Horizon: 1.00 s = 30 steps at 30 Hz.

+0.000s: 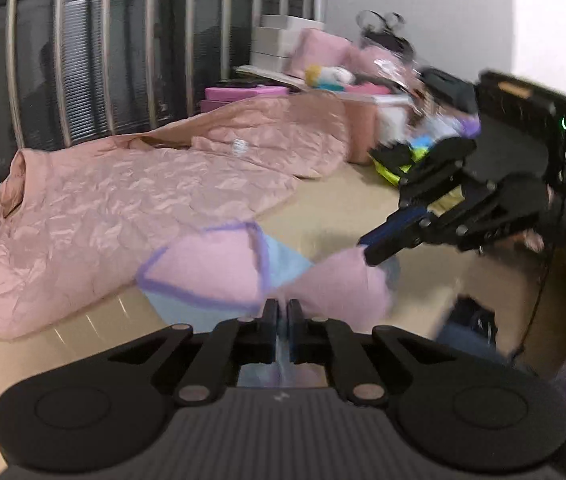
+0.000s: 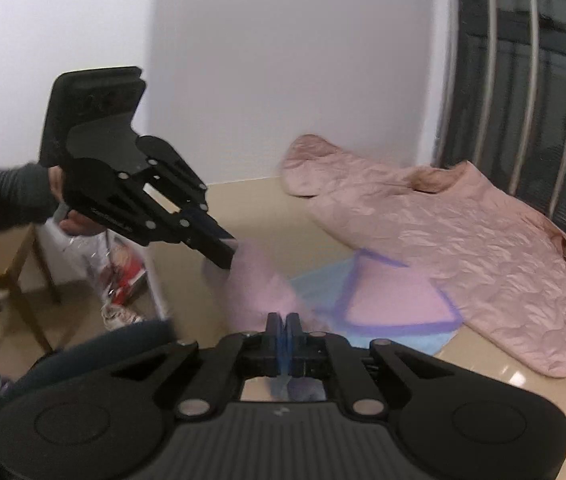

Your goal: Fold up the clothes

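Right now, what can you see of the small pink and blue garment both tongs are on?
The small garment is thin, soft cloth: pale pink panels edged in purple trim, with a light blue layer showing beneath. It lies partly on the beige surface, its far edge against the quilted pink jacket. The left tongs are shut on its near edge, the right tongs shut on another pink part, which is bunched and raised. Motion blur hides finer detail.

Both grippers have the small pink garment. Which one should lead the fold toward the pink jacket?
Probably left. The left gripper and right gripper both pinch the garment, but the jacket lies on the left's side.
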### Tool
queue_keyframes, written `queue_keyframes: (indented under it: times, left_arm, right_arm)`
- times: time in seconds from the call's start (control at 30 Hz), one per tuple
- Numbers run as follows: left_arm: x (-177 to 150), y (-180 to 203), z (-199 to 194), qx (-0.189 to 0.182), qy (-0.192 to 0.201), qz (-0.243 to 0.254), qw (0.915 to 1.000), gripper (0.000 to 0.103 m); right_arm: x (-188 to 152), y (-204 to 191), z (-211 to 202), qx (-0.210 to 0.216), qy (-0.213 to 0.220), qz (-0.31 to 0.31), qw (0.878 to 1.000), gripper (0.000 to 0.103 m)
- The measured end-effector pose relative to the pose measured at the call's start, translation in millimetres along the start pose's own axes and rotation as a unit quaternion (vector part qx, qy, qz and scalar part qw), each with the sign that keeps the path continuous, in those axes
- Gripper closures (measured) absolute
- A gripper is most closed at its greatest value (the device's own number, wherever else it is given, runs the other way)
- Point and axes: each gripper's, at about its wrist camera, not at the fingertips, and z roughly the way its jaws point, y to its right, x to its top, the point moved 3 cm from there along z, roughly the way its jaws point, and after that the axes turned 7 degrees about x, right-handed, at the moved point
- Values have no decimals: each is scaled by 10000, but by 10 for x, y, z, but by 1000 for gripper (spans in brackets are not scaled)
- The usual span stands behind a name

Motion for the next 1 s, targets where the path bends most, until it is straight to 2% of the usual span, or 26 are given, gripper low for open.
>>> queue_keyframes:
  times: [0.03,0.07,0.1,0.13,0.17,0.23,0.3,0.33,0.37,0.43,0.57,0.63,0.73,0.8,0.83,0.87,0.9,0.93,1.0]
  left_arm:
    - [73,-106,122,114,-34,-190,9997,92]
    - [107,-207,257,266,-123,-426,9987,80]
    - [106,-292,367,466,-182,-675,9965,73]
    - [99,-369,471,630,-242,-901,9936,67]
    - [71,-401,541,628,-300,-1019,9924,67]
    - [-6,-406,585,597,-340,-1137,9911,67]
    - [-97,-411,556,753,-456,-1374,9866,66]
    - [-133,-428,509,796,-477,-1542,9837,62]
    - [-171,-446,457,833,-491,-1719,9804,55]
    - [-247,-467,332,796,-393,-2069,9743,48]
    - [-321,-498,241,798,-338,-2517,9639,45]
    - [-352,-522,155,784,-345,-2716,9586,45]
    - [-413,-529,48,590,-278,-2975,9525,38]
    - [-440,-474,111,358,-348,-3023,9519,38]
    - [-423,-430,183,287,-391,-2952,9542,45]
    - [-396,-380,255,295,-423,-2861,9568,73]
    - [-366,-337,320,309,-439,-2777,9592,90]
    - [-325,-320,354,342,-389,-2726,9607,97]
    - [-266,-299,390,392,-245,-2653,9631,97]
  right_arm:
    - [57,155,58,-113,32,107,9999,100]
    - [98,317,139,-196,-7,250,9995,100]
    - [111,445,226,-208,-129,376,9990,100]
    - [114,563,315,-378,-189,456,9981,93]
    - [108,647,385,-633,-188,512,9965,81]
    - [53,753,480,-958,-250,662,9929,71]
    - [-13,794,473,-1262,-137,816,9885,71]
    - [-41,788,422,-1318,-27,892,9872,71]
    - [-78,773,343,-1323,118,1027,9858,71]
    - [-162,750,182,-1189,413,1496,9807,71]
    - [-332,680,76,-486,901,2492,9630,71]
    - [-395,638,121,-332,893,2768,9562,71]
    - [-442,630,221,-489,678,2922,9527,71]
    - [-489,618,210,-412,728,3077,9478,70]
    - [-506,619,219,-327,766,3177,9445,70]
    - [-510,634,263,-223,779,3292,9408,70]
    - [-514,649,307,-119,792,3407,9368,81]
    - [-510,651,342,-90,779,3475,9344,102]
    - [-423,560,298,-422,849,3227,9417,101]
